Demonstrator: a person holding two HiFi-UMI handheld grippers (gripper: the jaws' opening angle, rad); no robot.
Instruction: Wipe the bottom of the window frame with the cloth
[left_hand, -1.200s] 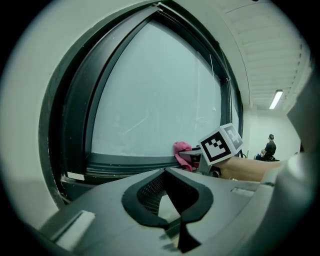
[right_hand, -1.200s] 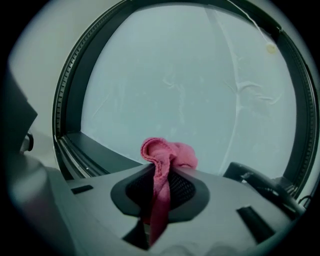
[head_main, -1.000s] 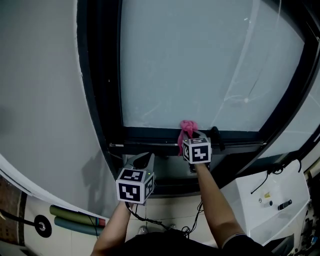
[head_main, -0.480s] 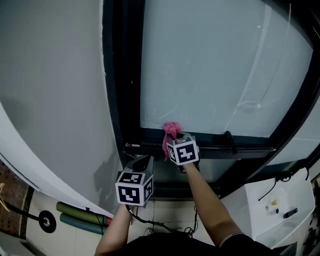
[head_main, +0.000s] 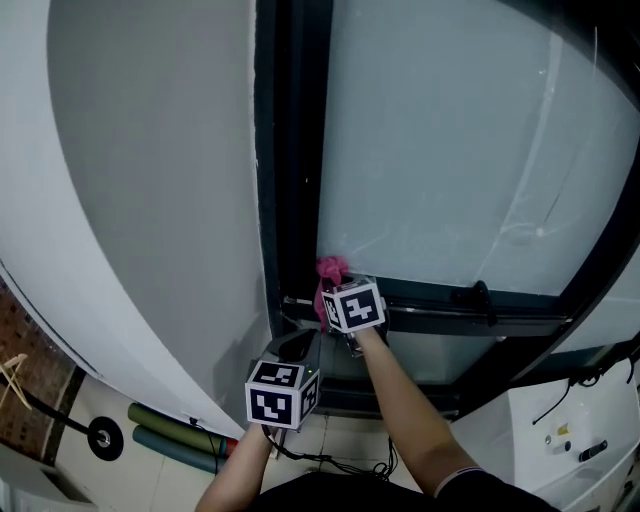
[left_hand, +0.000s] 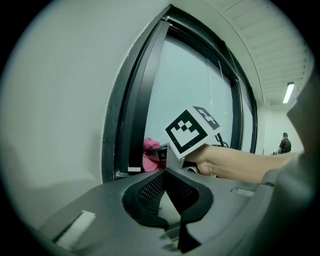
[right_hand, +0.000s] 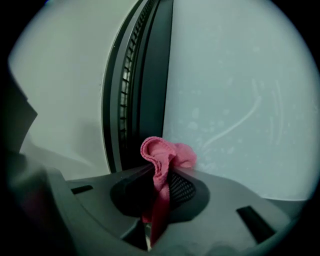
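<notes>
A pink cloth (head_main: 330, 270) is bunched at the left corner of the dark bottom window frame (head_main: 440, 310), touching the foot of the glass. My right gripper (head_main: 338, 285) is shut on the cloth. In the right gripper view the cloth (right_hand: 165, 155) sticks up from between the jaws of the right gripper (right_hand: 162, 172), beside the black upright of the frame (right_hand: 150, 85). My left gripper (head_main: 300, 345) hangs lower and to the left, below the sill, shut with nothing in it. From the left gripper view (left_hand: 165, 172) the cloth (left_hand: 150, 152) and the right marker cube (left_hand: 192, 129) lie ahead.
A grey wall (head_main: 150, 180) lies left of the frame. A black handle (head_main: 483, 297) sits on the bottom rail to the right. A white cabinet (head_main: 580, 430) stands at lower right, green rolls (head_main: 170, 440) lie on the floor at lower left, and cables hang below the sill.
My right gripper has slid left along the bottom rail with the cloth, from the middle to the left corner. The left gripper has stayed below the sill.
</notes>
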